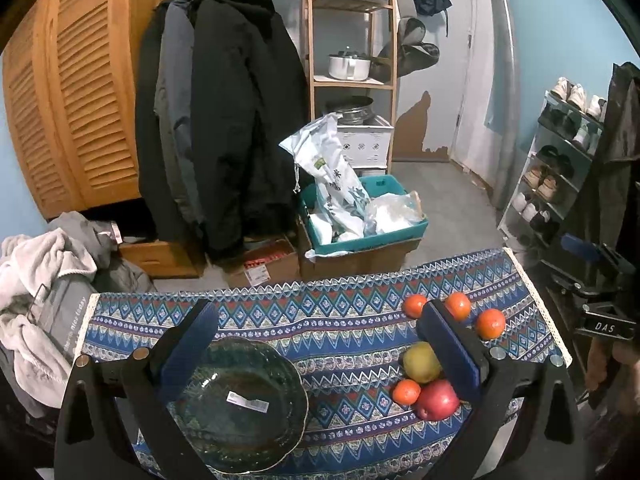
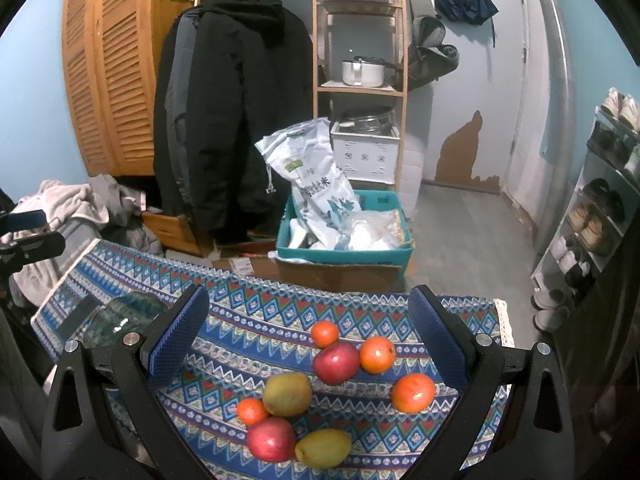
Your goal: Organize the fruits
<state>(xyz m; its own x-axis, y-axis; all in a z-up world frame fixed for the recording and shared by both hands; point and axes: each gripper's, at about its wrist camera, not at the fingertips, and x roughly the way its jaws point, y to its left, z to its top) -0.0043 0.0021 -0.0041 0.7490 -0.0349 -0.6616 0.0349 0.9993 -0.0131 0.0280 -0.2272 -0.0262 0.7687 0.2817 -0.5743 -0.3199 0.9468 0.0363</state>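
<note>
A dark green glass bowl (image 1: pixel 240 404) sits empty on the patterned blue tablecloth (image 1: pixel 340 332), between my left gripper's fingers. My left gripper (image 1: pixel 320 360) is open and holds nothing. To its right lie oranges (image 1: pixel 490 323), a yellow-green mango (image 1: pixel 420 362) and a red apple (image 1: pixel 438 400). In the right wrist view several fruits lie loose on the cloth: two red apples (image 2: pixel 335 362), two mangoes (image 2: pixel 287 394) and several oranges (image 2: pixel 413 393). My right gripper (image 2: pixel 308 348) is open above them, empty. The bowl (image 2: pixel 120 318) shows at its left.
Beyond the table's far edge stand a teal bin (image 1: pixel 362 216) with bags on cardboard boxes, hanging dark coats (image 1: pixel 224 128), a wooden shelf (image 1: pixel 352 60) and a shoe rack (image 1: pixel 560 168). A pile of laundry (image 1: pixel 44 280) lies at left.
</note>
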